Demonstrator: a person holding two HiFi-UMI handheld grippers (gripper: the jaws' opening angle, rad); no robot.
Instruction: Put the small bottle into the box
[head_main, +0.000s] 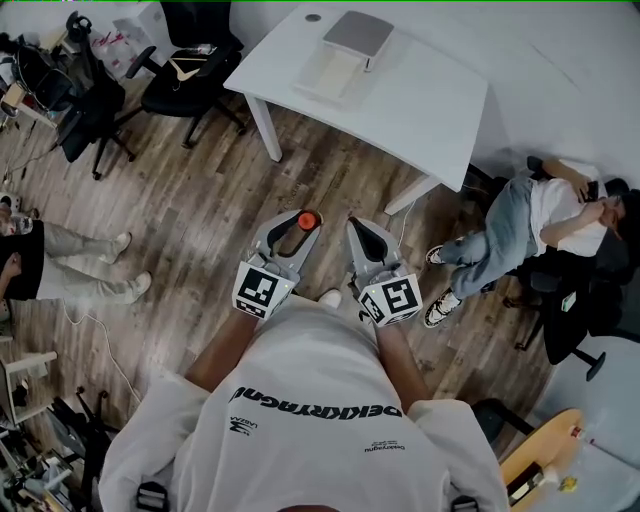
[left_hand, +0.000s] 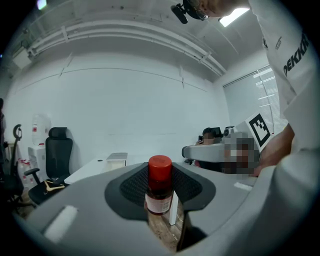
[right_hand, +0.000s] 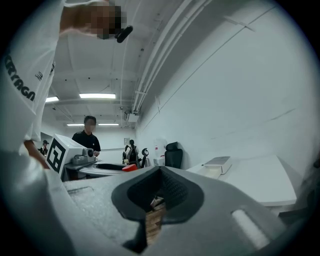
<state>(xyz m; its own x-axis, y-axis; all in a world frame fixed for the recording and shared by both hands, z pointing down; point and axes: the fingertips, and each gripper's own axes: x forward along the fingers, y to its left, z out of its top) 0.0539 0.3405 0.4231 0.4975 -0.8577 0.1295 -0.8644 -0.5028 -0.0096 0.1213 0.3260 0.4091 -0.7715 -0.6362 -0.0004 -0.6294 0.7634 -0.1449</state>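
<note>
Left gripper (head_main: 297, 228): your two jaws are pressed on the small bottle (left_hand: 159, 186), one on each side.
Bottle: it stands straight up between the jaws, red cap on top, over the wood floor (head_main: 200, 200).
Right gripper (head_main: 362, 232): its jaws are closed together and hold nothing.
Box (head_main: 345, 55): it sits on the white table (head_main: 430, 110), far ahead of you and a little to your right. Its top looks open.
Which way to go: the bottle is well apart from the box. I think you must walk up to the table, then keep the bottle standing tall and bring it down from above.
</note>
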